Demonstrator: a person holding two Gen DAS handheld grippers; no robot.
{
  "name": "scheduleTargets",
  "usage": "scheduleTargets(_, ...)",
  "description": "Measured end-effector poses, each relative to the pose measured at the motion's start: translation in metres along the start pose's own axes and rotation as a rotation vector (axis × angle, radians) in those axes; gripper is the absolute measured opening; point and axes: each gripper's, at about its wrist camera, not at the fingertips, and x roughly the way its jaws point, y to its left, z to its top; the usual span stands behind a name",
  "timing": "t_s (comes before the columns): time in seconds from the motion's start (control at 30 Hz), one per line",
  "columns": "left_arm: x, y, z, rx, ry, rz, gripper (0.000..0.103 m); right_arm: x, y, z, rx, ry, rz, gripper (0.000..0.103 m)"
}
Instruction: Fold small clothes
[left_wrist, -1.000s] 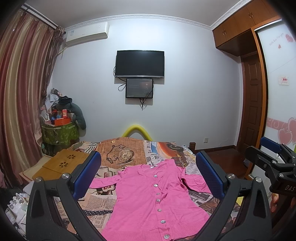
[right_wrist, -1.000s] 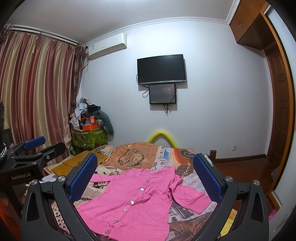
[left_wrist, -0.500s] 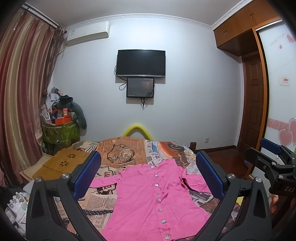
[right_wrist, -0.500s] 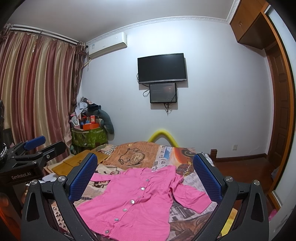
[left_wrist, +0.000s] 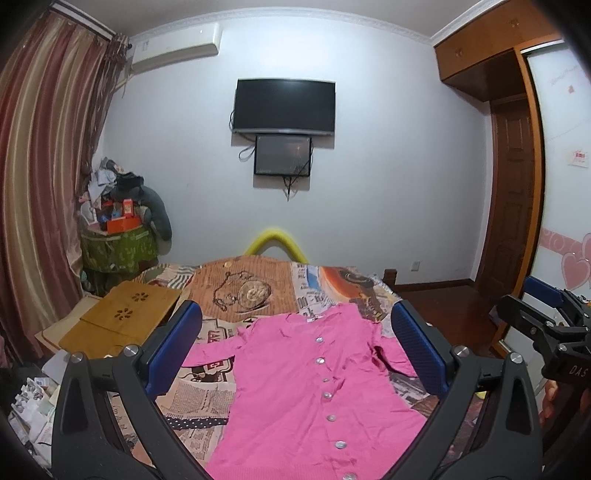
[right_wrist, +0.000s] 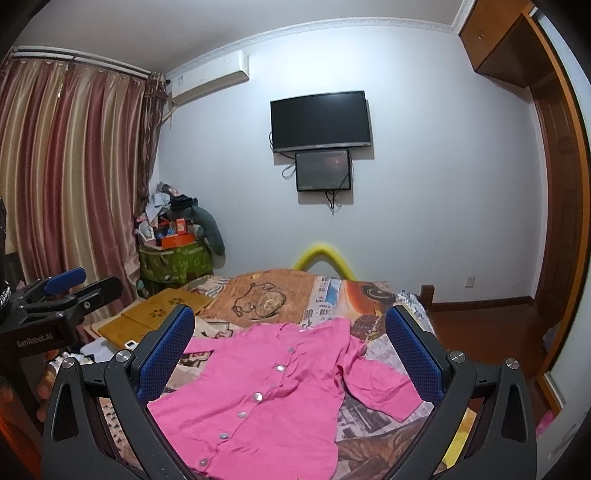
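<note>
We hold both grippers above the bed (left_wrist: 258, 284), each with its jaws spread wide and nothing between them. The left gripper (left_wrist: 295, 350) frames the pink cardigan (left_wrist: 314, 391), which lies flat and buttoned in the lower centre of its frame, sleeves out to either side, on the patterned bedspread. From the right gripper (right_wrist: 290, 352) the cardigan (right_wrist: 266, 391) sits lower centre, one sleeve bent toward the lower right. A television (left_wrist: 284, 105) hangs on the far wall, upper centre, with curtains (right_wrist: 70, 177) at the left.
</note>
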Motion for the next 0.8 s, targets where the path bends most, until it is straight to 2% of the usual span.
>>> scheduleTargets(0.23, 0.076, 0.035, -0.009, -0.008, 0.075, 0.068, 0.103, 0.049, -0.018, -0.007, -0.002, 0.064, -0.004, 0.103)
scheduleTargets(0.3, 0.103, 0.048, -0.018, 0.000, 0.095, 0.111, 0.103, 0.070, -0.025, -0.011, -0.015, 0.098, -0.002, 0.103)
scheduleTargets(0.37, 0.130, 0.062, -0.029, 0.008, 0.137, 0.155, 0.103, 0.087, -0.033, -0.017, -0.021, 0.132, -0.008, 0.102)
scheduleTargets(0.53, 0.190, 0.111, -0.057, -0.042, 0.261, 0.191, 0.103, 0.126, -0.052, -0.033, -0.015, 0.222, -0.022, 0.102)
scheduleTargets(0.7, 0.228, 0.156, -0.084, -0.106, 0.320, 0.264, 0.103, 0.161, -0.077, -0.055, 0.024, 0.329, -0.037, 0.102)
scheduleTargets(0.8, 0.246, 0.177, -0.101, -0.101, 0.378, 0.312, 0.103, 0.175, -0.092, -0.066, 0.057, 0.386, -0.045, 0.098)
